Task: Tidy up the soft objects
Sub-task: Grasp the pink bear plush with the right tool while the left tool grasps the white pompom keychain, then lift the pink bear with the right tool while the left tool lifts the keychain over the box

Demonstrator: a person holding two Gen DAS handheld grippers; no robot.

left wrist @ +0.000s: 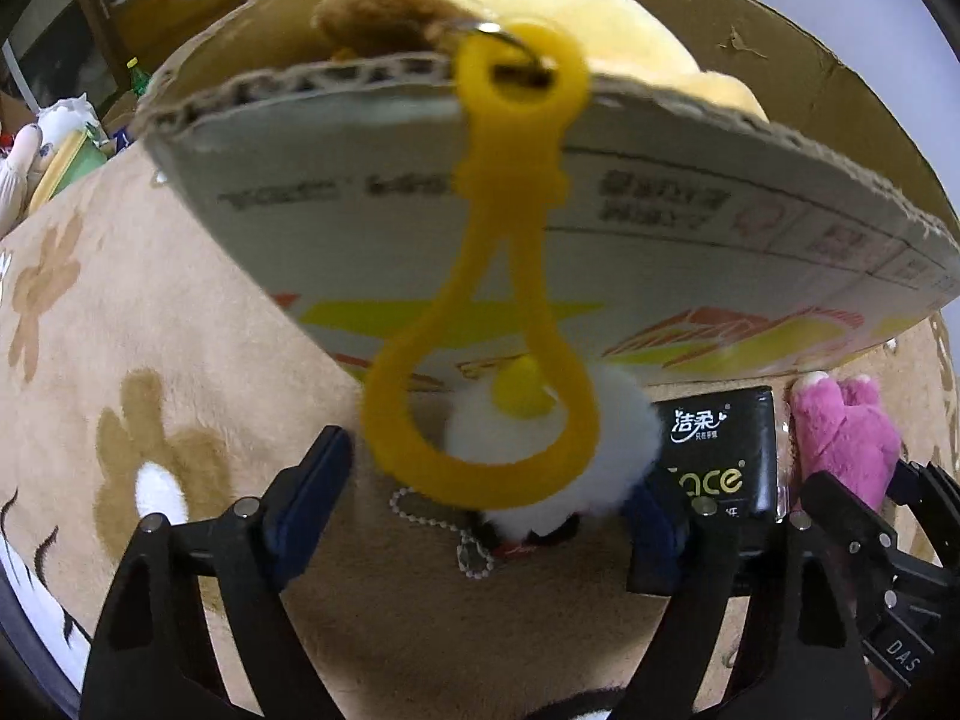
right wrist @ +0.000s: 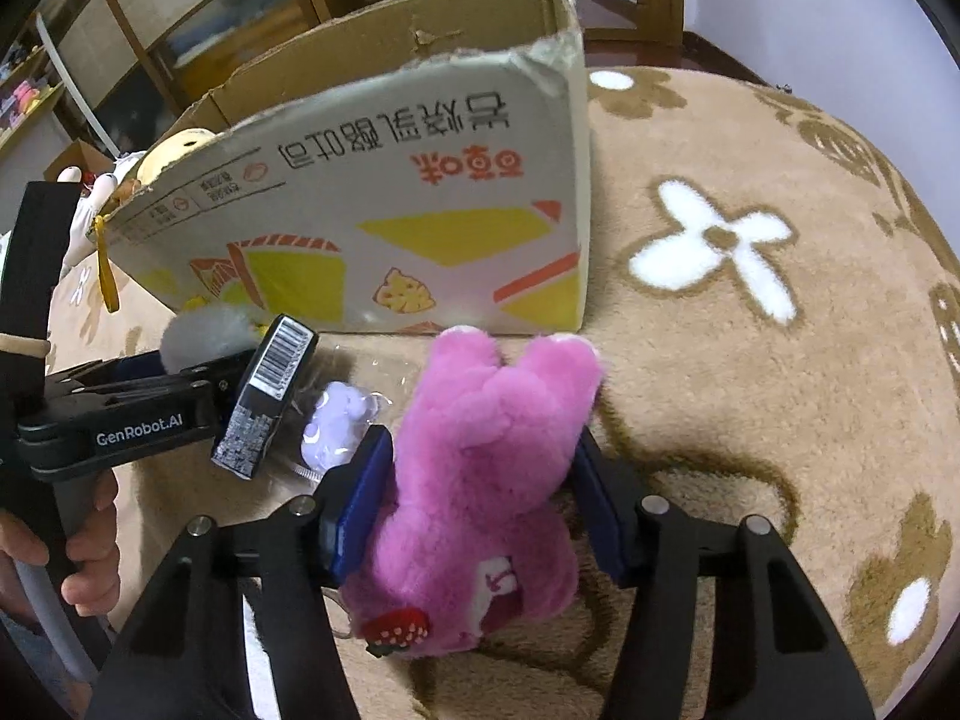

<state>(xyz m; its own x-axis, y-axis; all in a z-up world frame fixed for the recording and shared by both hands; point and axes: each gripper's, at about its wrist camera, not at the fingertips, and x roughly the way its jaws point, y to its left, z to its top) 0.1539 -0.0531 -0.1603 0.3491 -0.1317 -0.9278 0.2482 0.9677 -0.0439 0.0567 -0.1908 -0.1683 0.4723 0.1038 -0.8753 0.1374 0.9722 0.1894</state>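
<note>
Left wrist view: I am lowering my left fingers (left wrist: 486, 510), spread, around the fluffy white pom-pom keychain (left wrist: 558, 450) lying on the tan flower-patterned carpet (left wrist: 180, 312) beside the printed cardboard box (left wrist: 600, 228); not yet pinching.
Right wrist view: my right fingers (right wrist: 480, 504) are pinching the pink plush bear (right wrist: 480, 468), lying on the carpet, for boxing.

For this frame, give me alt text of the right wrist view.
The right claw straddles a pink plush toy lying on a tan flower-patterned rug, its blue pads against the fur. Behind stands a printed cardboard box; at left, the left claw reaches a white fluffy toy.
</note>
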